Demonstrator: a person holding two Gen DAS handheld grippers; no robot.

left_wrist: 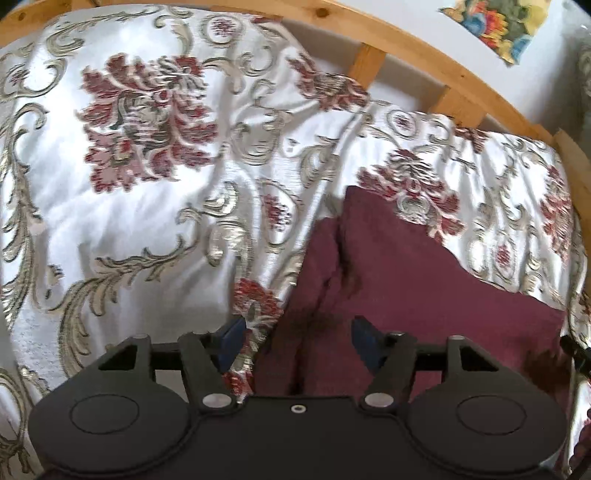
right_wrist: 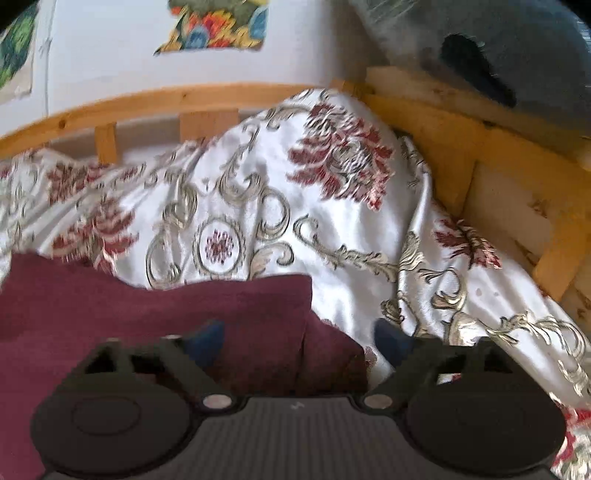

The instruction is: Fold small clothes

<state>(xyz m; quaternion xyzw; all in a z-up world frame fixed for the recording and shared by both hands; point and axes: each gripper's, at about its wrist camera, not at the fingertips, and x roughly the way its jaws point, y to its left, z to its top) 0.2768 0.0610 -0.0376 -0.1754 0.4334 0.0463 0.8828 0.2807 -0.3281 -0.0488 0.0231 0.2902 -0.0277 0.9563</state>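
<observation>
A dark maroon garment [left_wrist: 406,288] lies on a white bedspread with red and gold floral pattern [left_wrist: 147,206]. In the left wrist view my left gripper [left_wrist: 297,341] is open, its blue-padded fingers straddling the garment's left edge, with a fold running between them. In the right wrist view the same maroon garment [right_wrist: 147,317] lies at lower left. My right gripper [right_wrist: 301,341] is open over the garment's right corner; one finger is over the cloth, the other over the bedspread [right_wrist: 332,229]. Neither gripper holds anything.
A wooden bed frame with slats [left_wrist: 436,74] runs along the far side against a white wall, also in the right wrist view [right_wrist: 498,155]. A colourful picture [right_wrist: 218,26] hangs on the wall. A grey plush object [right_wrist: 498,48] sits at upper right.
</observation>
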